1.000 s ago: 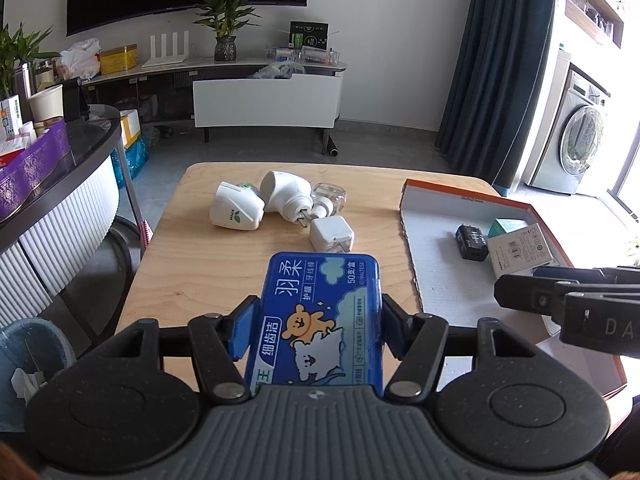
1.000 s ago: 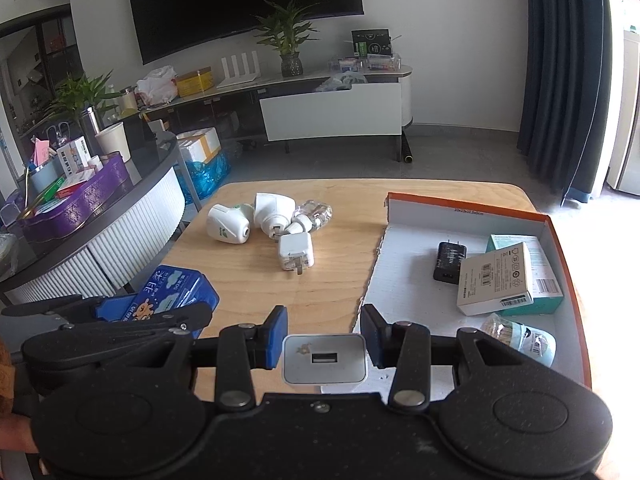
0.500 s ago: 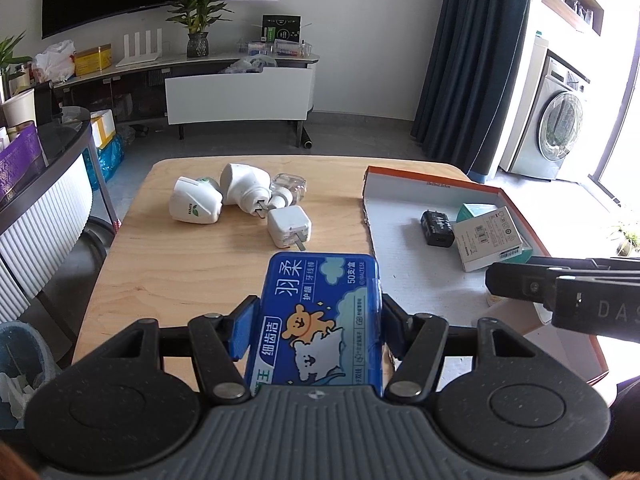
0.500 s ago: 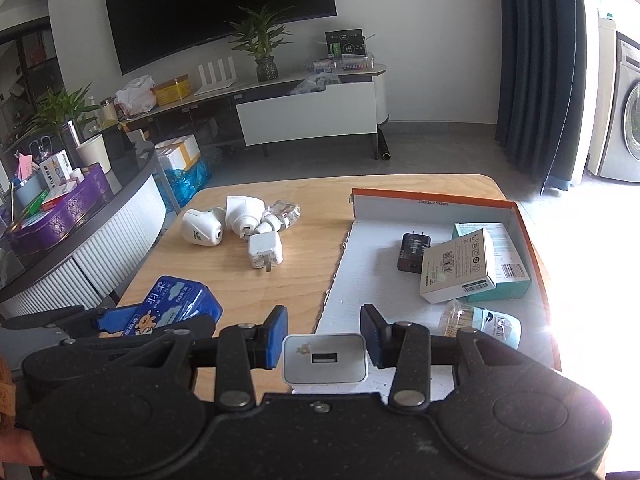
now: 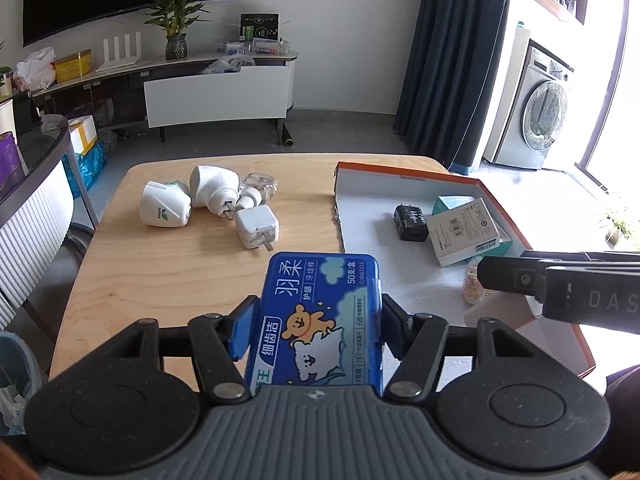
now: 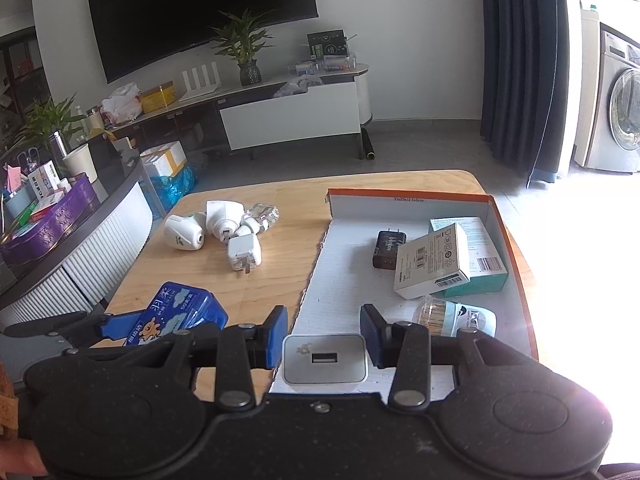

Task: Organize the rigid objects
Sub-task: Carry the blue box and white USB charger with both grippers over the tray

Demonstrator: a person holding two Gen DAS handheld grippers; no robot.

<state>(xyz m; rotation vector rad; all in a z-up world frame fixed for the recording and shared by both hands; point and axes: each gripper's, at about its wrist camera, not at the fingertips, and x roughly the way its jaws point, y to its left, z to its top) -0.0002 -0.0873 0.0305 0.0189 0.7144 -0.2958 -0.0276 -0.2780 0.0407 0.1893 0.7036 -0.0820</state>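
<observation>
On the far left of the wooden table [image 5: 168,280] you have a loose cluster: a rounded white plug-in unit with a green leaf mark [image 5: 165,210], a second white plug-in unit [image 5: 214,190] touching it, a small clear bottle [image 5: 258,186] against that one, and a white square charger [image 5: 257,227] lying just in front with its prongs toward you. Your left gripper [image 5: 316,330] is clamped on the blue dental-floss box [image 5: 320,320]; both blue pads press its long sides, and the box points forward above the table's near half, just left of the tray's edge. In the right wrist view that same blue box [image 6: 176,312] sits low on the left. The shallow cardboard tray [image 5: 404,170], white inside with an orange rim, covers the right part of the table. In it lie a black adapter [image 6: 388,248], a white carton [image 6: 432,266] leaning on a teal carton [image 6: 480,276], and, nearer you, a clear tub of cotton swabs [image 6: 448,316] on its side. Your right gripper [image 6: 324,336] has a white USB charger [image 6: 324,360] between its fingers, port facing up, above the tray's near left corner; the pads stand at its sides, but you cannot tell whether they actually press on it.
</observation>
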